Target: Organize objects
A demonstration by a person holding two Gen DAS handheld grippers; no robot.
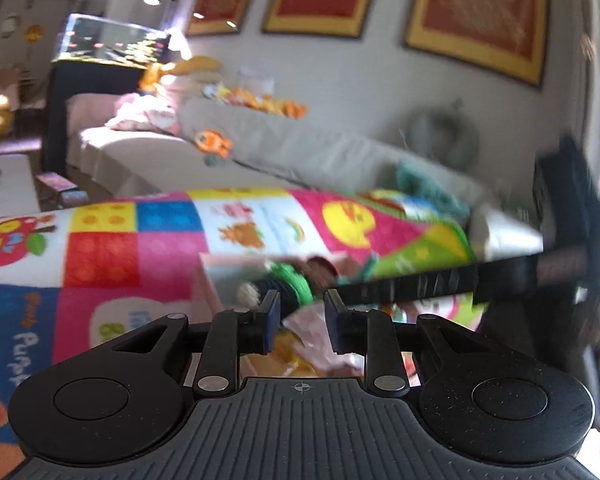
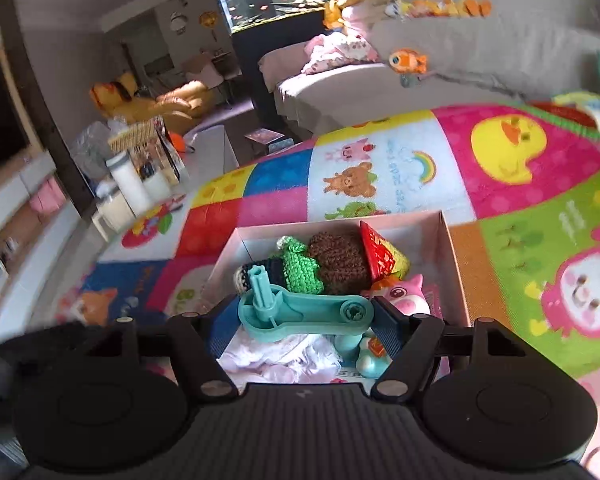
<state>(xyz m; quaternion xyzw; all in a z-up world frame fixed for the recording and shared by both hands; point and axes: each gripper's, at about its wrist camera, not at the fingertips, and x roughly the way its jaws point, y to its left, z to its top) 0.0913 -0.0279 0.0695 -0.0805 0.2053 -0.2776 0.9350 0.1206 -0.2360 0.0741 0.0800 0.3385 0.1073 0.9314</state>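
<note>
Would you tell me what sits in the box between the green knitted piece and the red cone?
A brown knitted piece, touching both the green one and the red cone; right wrist view.

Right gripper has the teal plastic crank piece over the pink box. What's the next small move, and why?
Probably lower slightly and open the right gripper: its jaws clamp the teal plastic crank piece directly above the pink cardboard box, where crocheted toys already lie.

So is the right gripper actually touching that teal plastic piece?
Touching. The right wrist view shows the right gripper clamped on the teal plastic piece, a pad against each end, above the pink box.
</note>
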